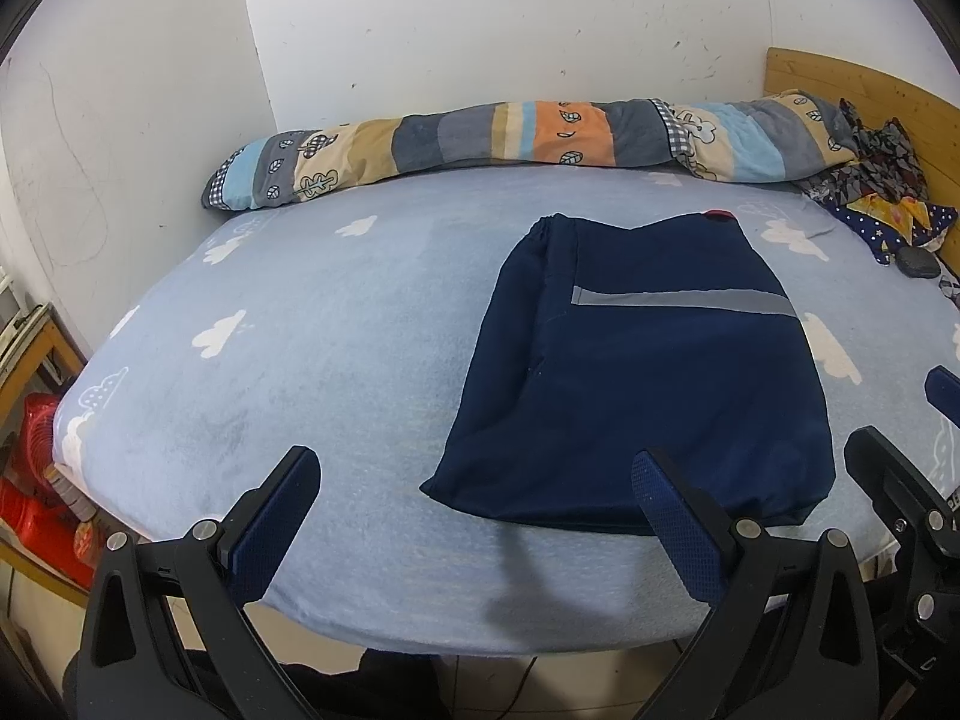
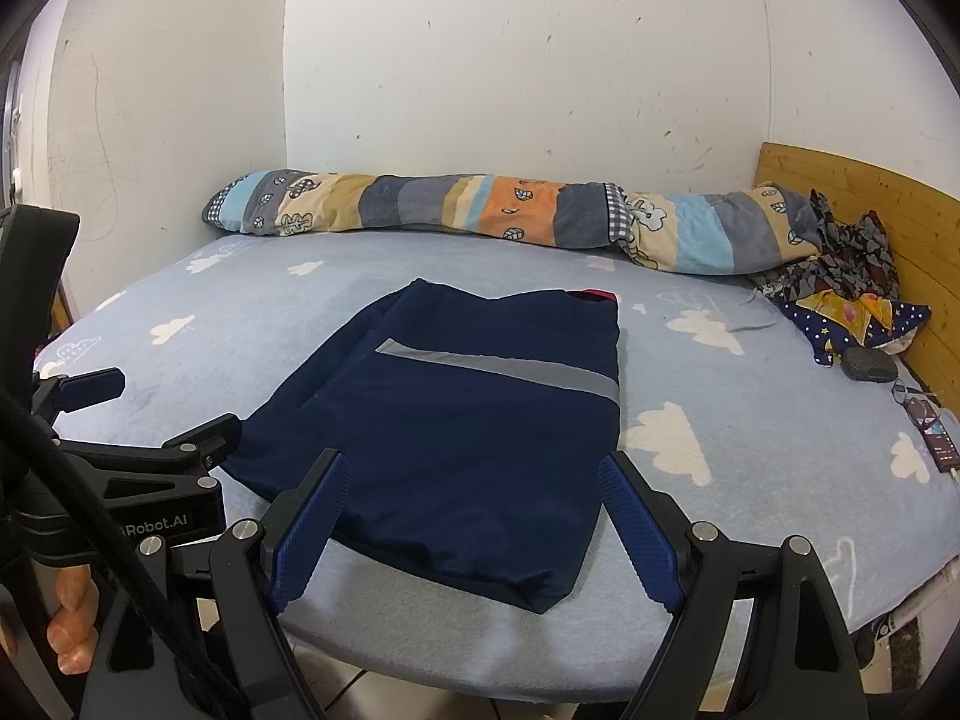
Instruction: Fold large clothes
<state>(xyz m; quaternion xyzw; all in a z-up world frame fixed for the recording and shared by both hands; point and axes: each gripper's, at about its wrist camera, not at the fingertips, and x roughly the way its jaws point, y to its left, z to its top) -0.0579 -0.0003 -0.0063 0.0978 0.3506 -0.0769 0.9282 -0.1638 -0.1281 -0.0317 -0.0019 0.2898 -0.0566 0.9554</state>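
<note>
While both grippers' fingers [image 1: 300, 474] gape empty, folded navy garment [image 2: 456, 438] lies lengthwise toward the wall.

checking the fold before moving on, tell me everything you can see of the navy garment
The navy garment is dark blue cloth with one grey reflective stripe across it and a bit of red at its far edge. It lies flat on the cloud-print sheet, folded into a compact rectangle near the bed's front edge. Neither gripper touches it.

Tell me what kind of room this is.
Most likely a bedroom. A bed with a cloud-print sheet fills the view, a rolled patchwork quilt lies along the wall, and a wooden headboard stands at the right. A folded navy garment rests on it.
</note>
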